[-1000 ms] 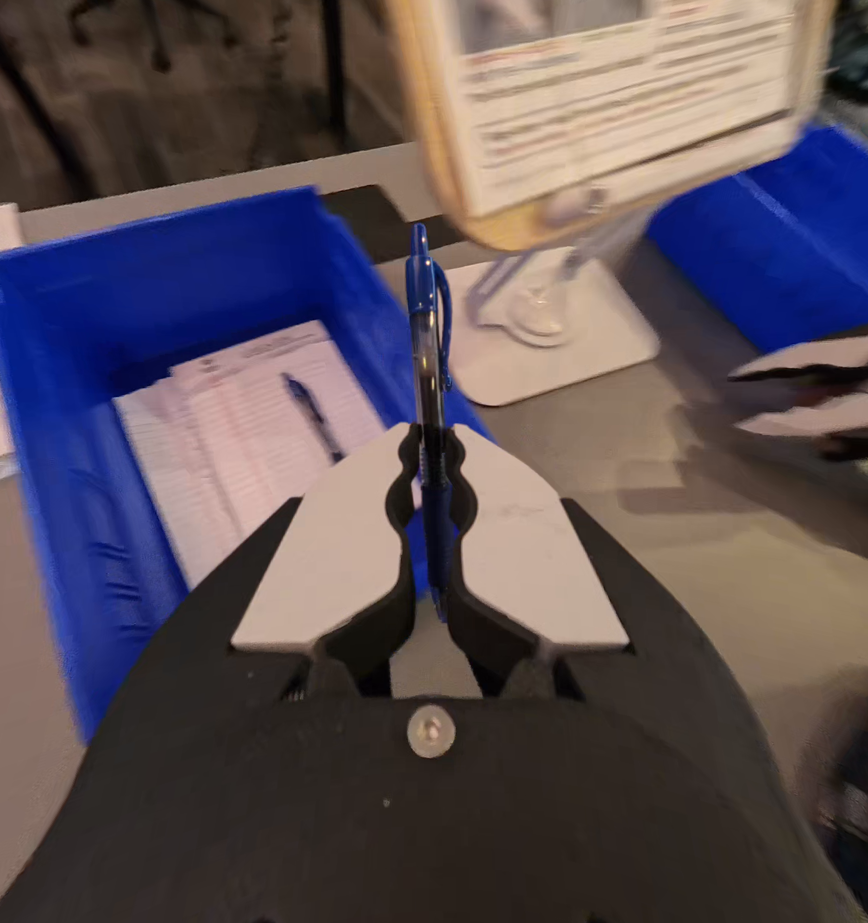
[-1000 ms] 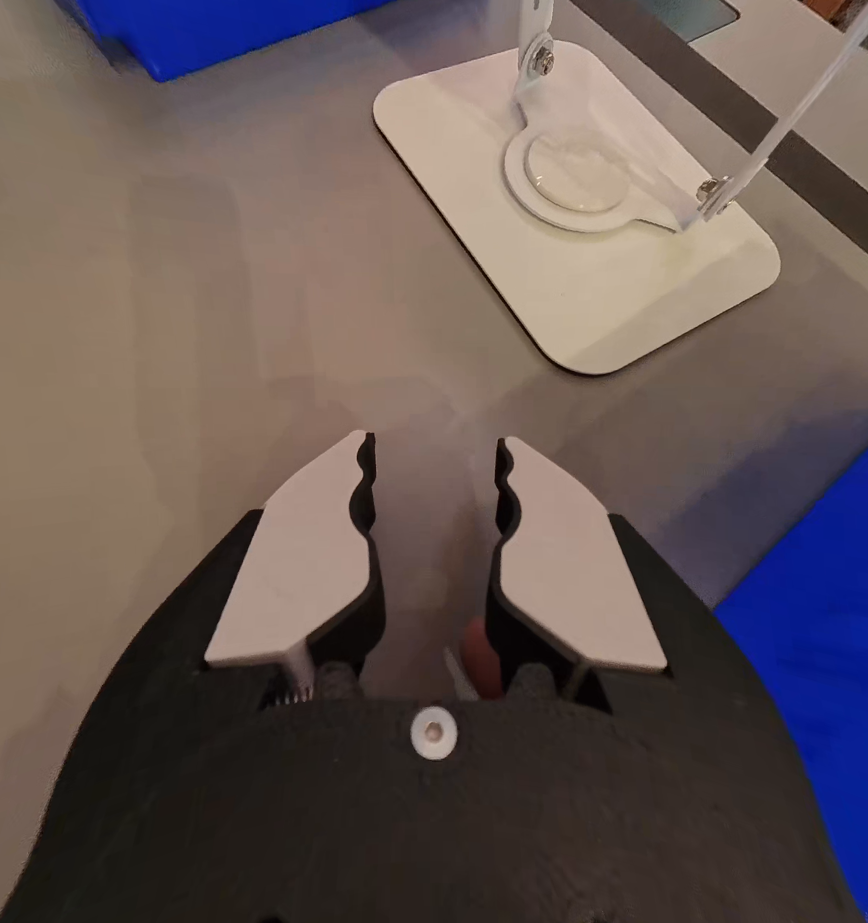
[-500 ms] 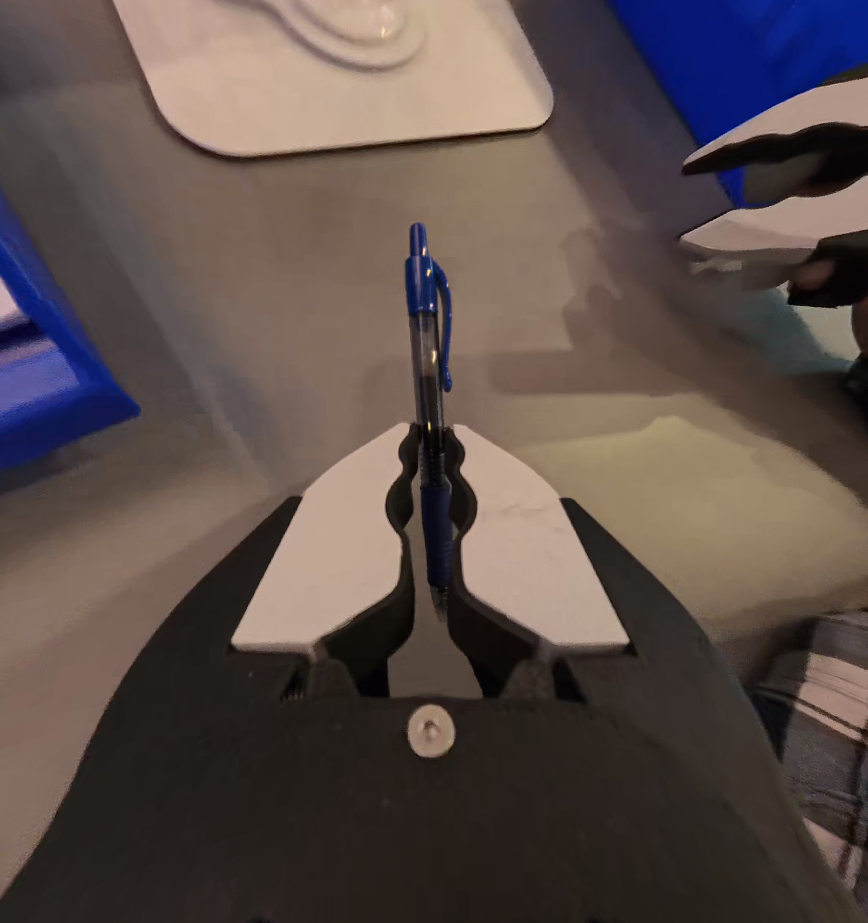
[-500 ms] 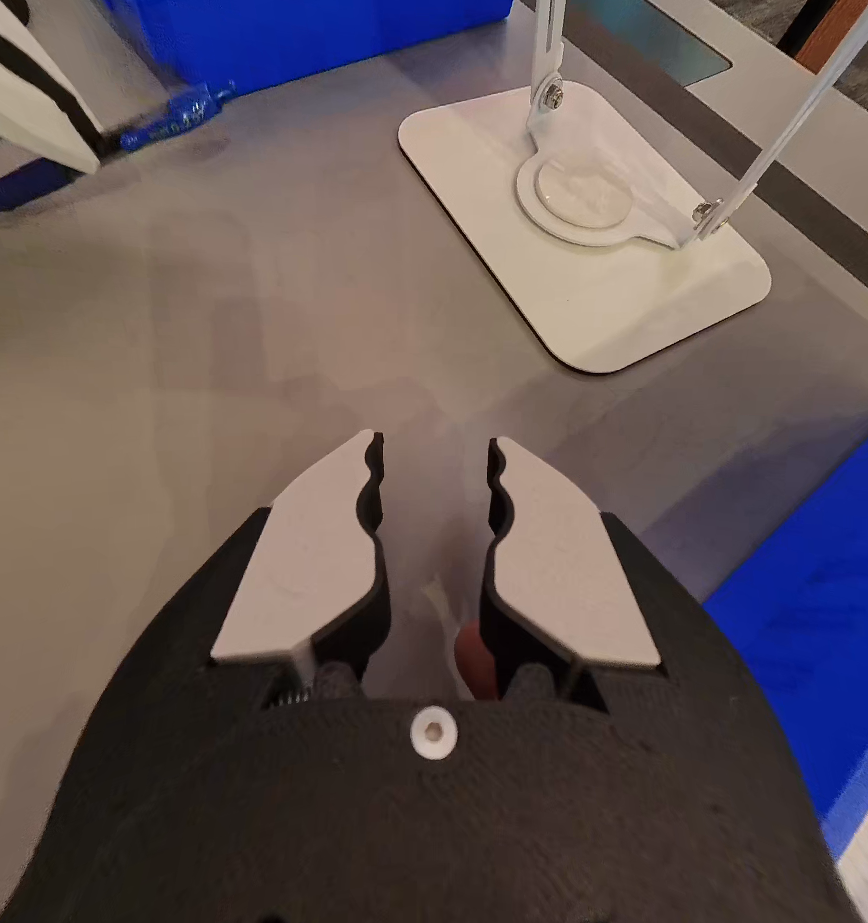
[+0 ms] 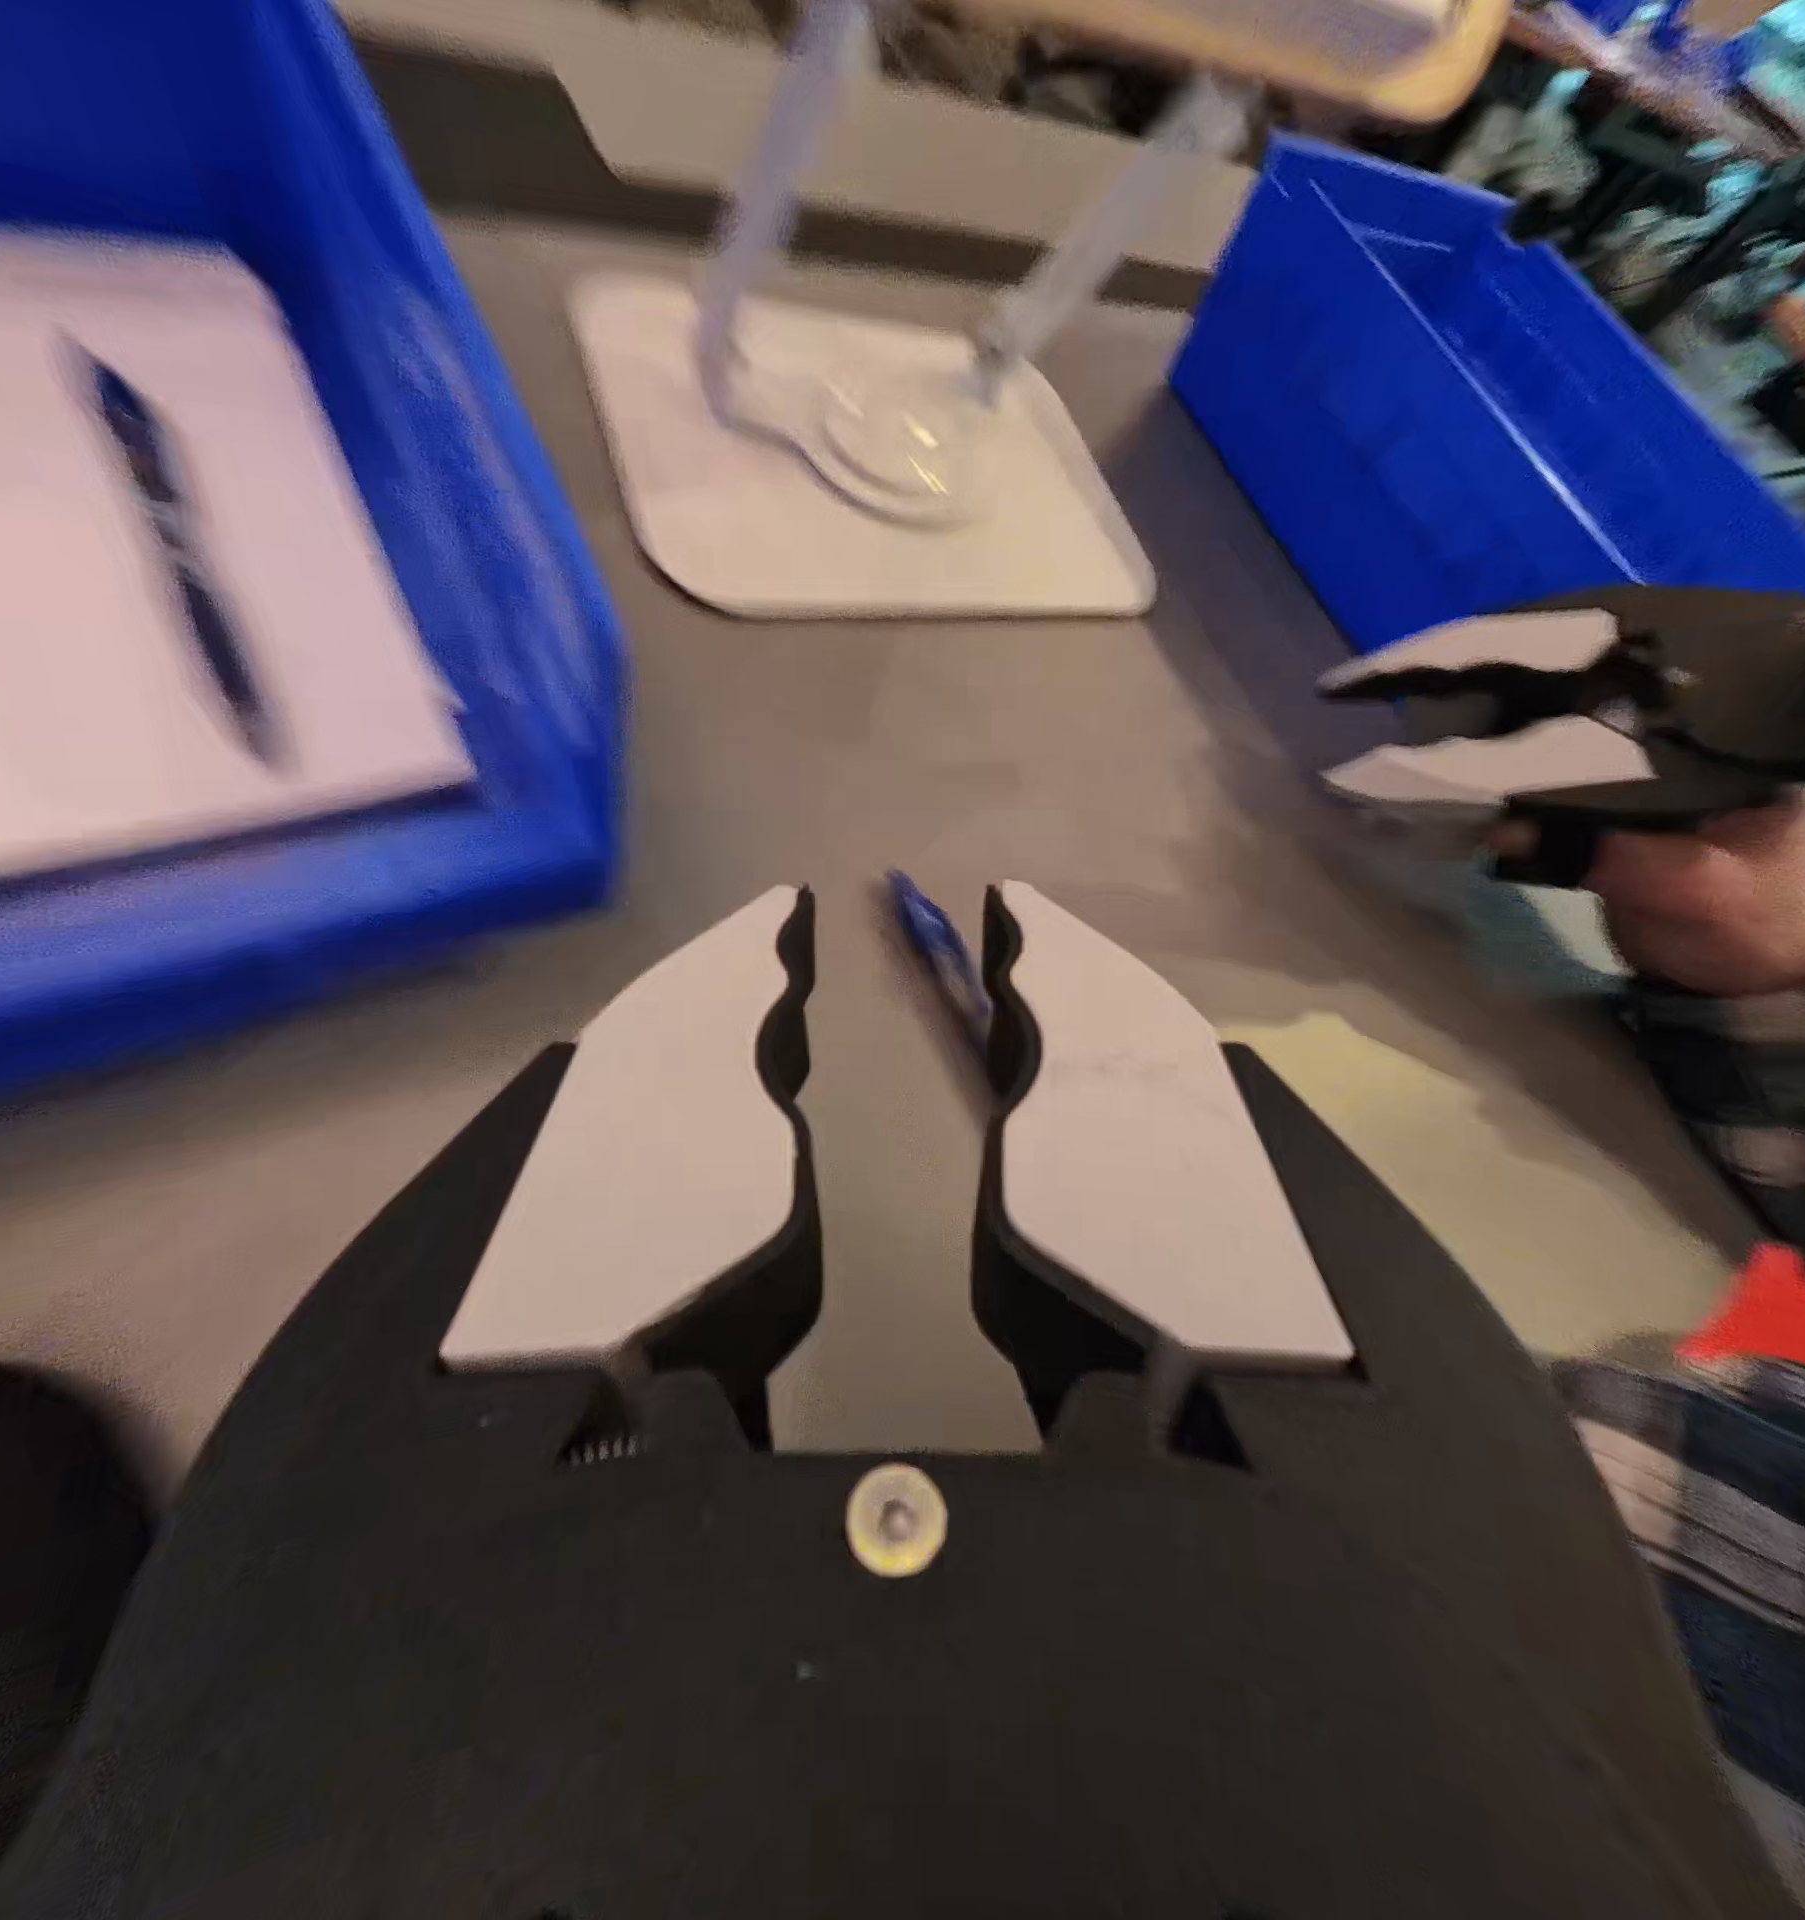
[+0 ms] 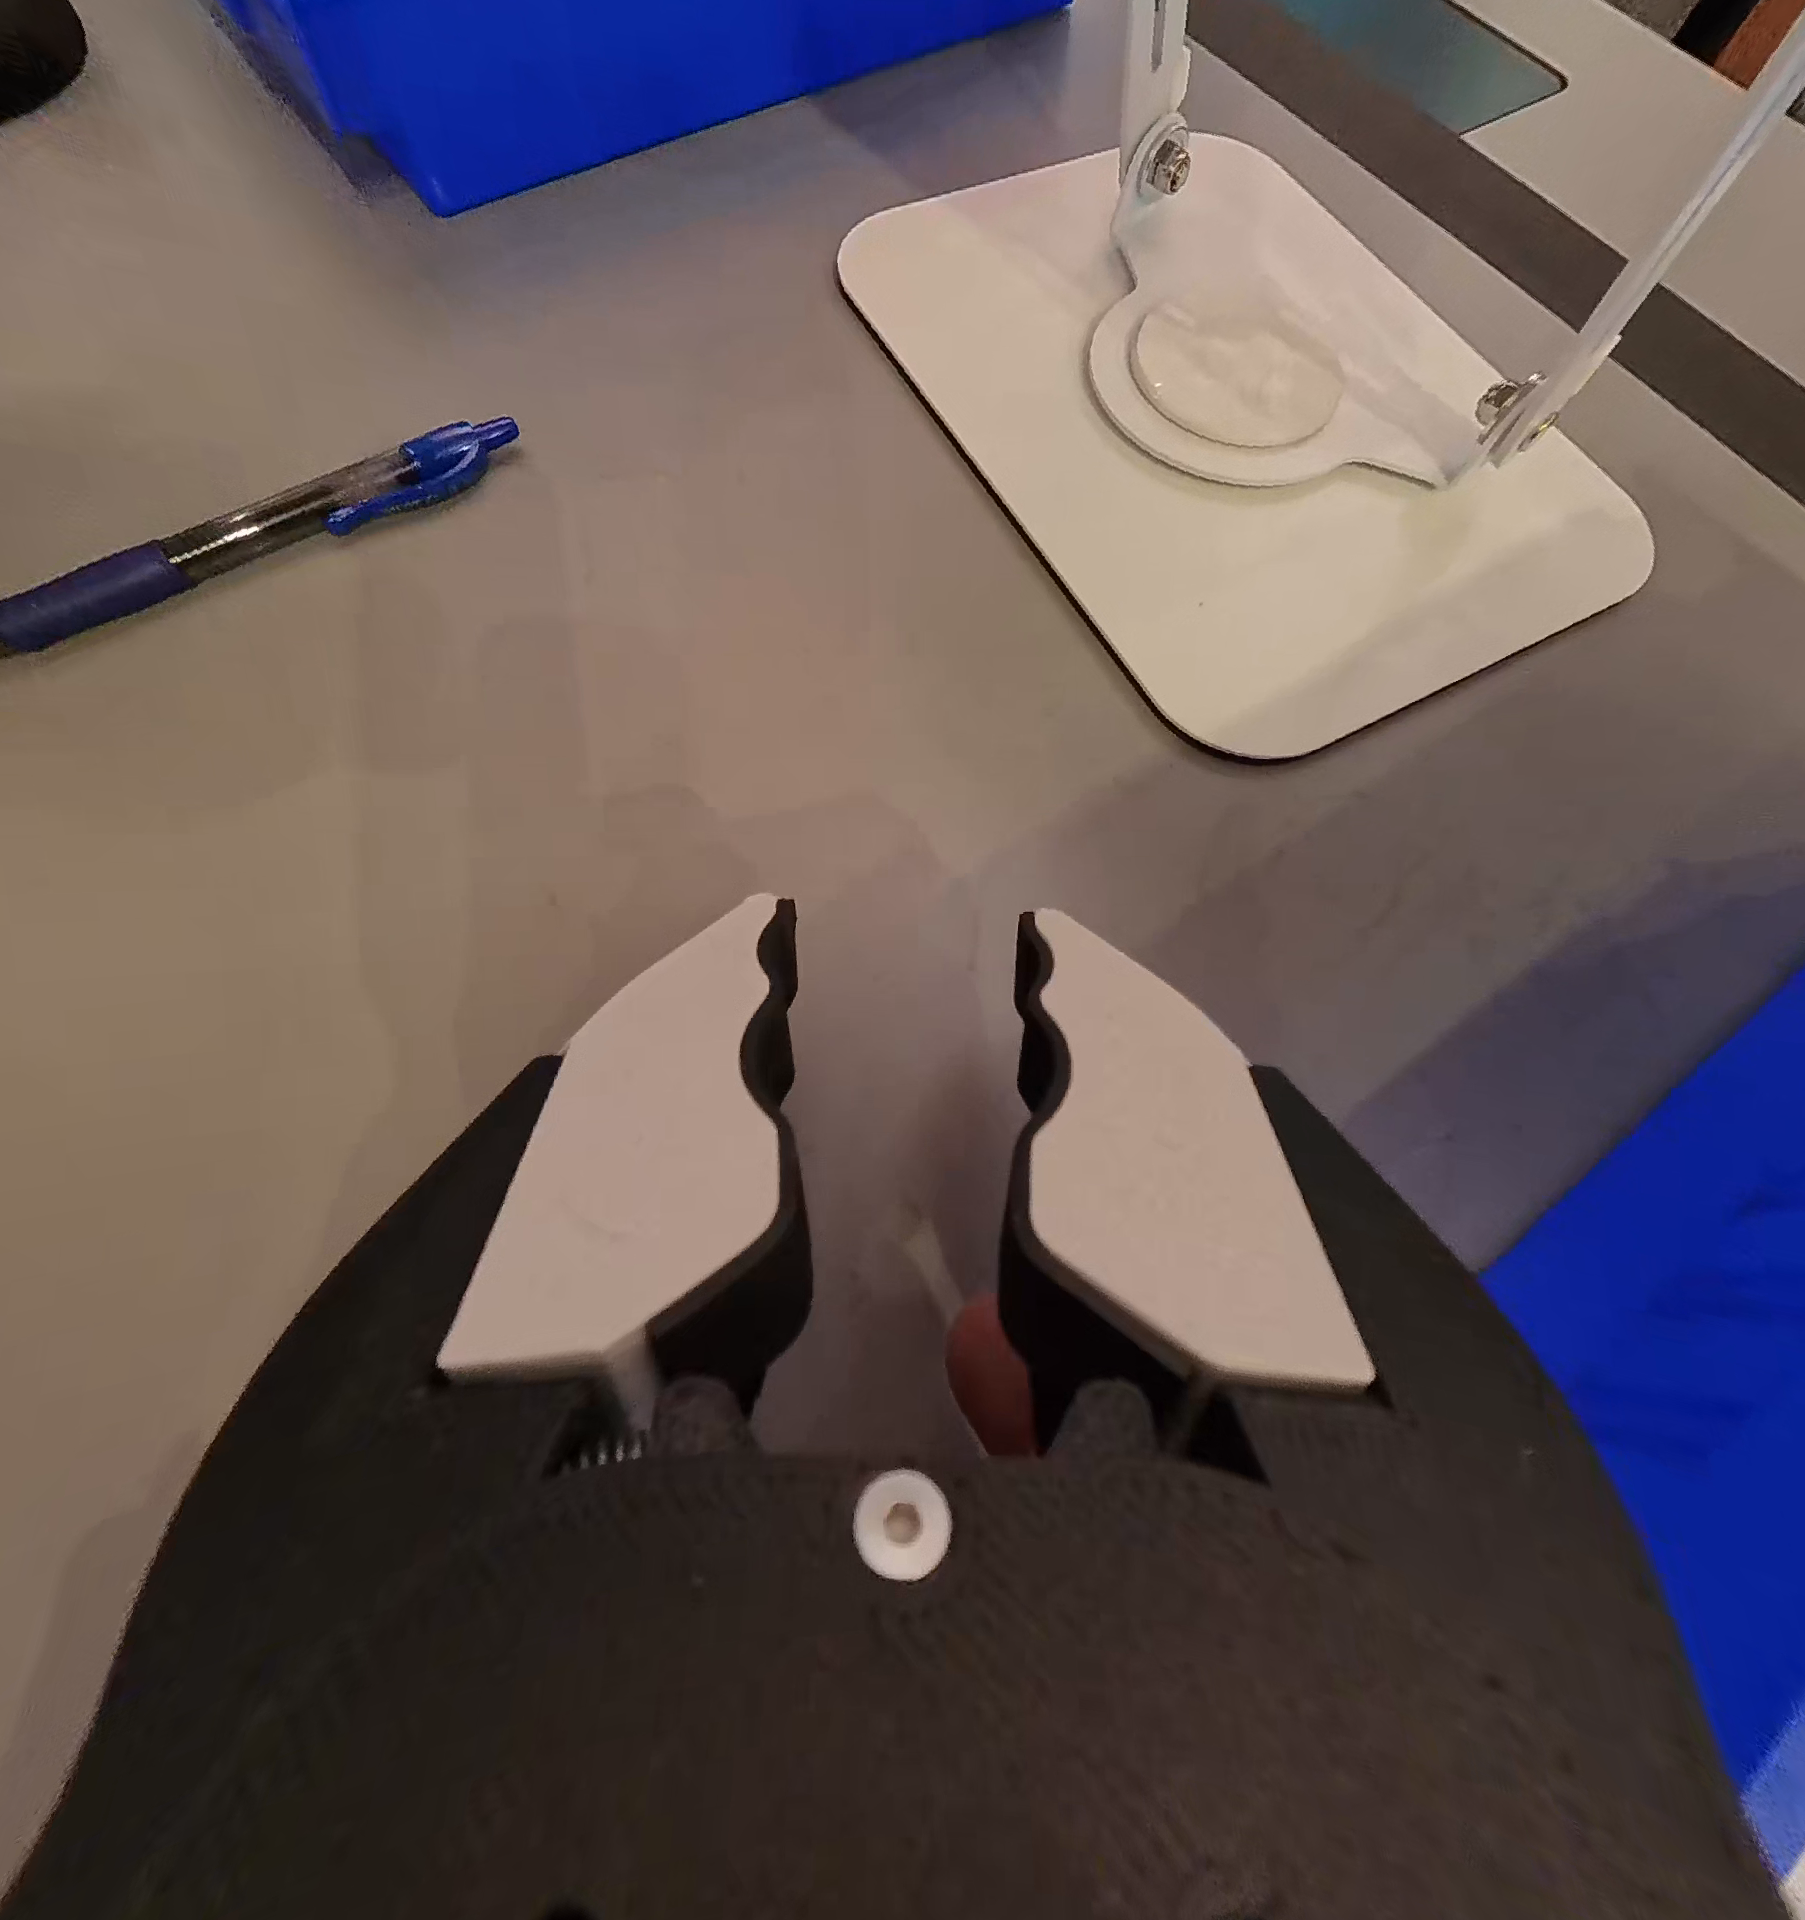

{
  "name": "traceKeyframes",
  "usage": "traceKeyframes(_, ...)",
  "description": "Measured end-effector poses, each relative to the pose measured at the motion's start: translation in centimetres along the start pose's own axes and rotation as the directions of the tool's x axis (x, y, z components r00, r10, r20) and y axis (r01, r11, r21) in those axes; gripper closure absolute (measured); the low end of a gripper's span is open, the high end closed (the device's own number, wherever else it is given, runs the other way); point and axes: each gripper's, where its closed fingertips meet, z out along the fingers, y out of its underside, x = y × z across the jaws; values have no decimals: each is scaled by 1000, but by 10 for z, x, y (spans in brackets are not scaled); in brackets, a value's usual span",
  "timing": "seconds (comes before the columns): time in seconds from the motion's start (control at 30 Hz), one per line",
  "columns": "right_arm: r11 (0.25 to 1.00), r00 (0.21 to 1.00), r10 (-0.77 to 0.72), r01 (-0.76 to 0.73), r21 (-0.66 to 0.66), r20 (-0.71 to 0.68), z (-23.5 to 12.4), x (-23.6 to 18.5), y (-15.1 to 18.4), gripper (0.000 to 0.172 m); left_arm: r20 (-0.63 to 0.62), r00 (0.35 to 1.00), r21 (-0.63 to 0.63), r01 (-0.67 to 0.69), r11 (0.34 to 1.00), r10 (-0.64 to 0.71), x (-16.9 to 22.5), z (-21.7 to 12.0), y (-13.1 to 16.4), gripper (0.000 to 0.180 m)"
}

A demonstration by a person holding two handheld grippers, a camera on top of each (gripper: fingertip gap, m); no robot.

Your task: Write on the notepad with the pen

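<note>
Left gripper (image 5: 898, 904): jaws parted, nothing clamped. The pen (image 6: 223, 540) lies flat on the grey table (image 6: 565, 779); in the left wrist view its blue end (image 5: 934, 940) shows between my fingertips, close to the right-hand pad, with a clear gap on the other side. I count it as released, not grasped.

Right gripper (image 6: 903, 920): jaws apart, bare table between them, nothing held. It hovers well to the right of the pen.

Progress, my judgement: no writing done. The pen is on the table, and the notepad (image 5: 98, 520) is in the left blue bin (image 5: 524, 623) with a second pen (image 5: 176, 551) lying on it. Left to do: bring the pad out, take up a pen, write.

Room: open table between the grippers. Farther out, the bin wall borders the left, the white stand base (image 6: 1293, 540) sits ahead, and a second blue bin (image 5: 1480, 416) closes the far right. The stand's struts overhang the centre.
</note>
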Motion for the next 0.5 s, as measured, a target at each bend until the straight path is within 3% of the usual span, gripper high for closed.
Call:
traceKeyframes(0.07, 1000, 1000, 2, -2, -3, 7, 1, -1, 1, 131, 102, 990, 27, -101, 994, 98, -30, -12, -39, 152)
traceKeyframes(0.17, 1000, 1000, -5, 5, -5, 11, 2, -3, 1, 131, 184, 963, -96, -183, 978, 198, -77, 10, -69, 152)
traceKeyframes(0.27, 1000, 1000, -14, 14, -13, 7, 2, -3, 2, 131, 274, 923, -296, -186, 937, 270, -143, 56, -67, 153)
traceKeyframes(0.3, 1000, 1000, -15, 15, -13, 5, 2, -3, 2, 131, 251, 938, -334, -147, 931, 238, -153, 71, -63, 156)
traceKeyframes(0.37, 1000, 1000, -13, 13, -14, 2, 2, -1, 3, 131, 260, 937, -465, -92, 881, 235, -175, 93, -47, 145)
traceKeyframes(0.5, 1000, 1000, -4, 4, -14, 15, 2, -1, 3, 131, 274, 923, -552, -77, 830, 268, -195, 115, -34, 166)
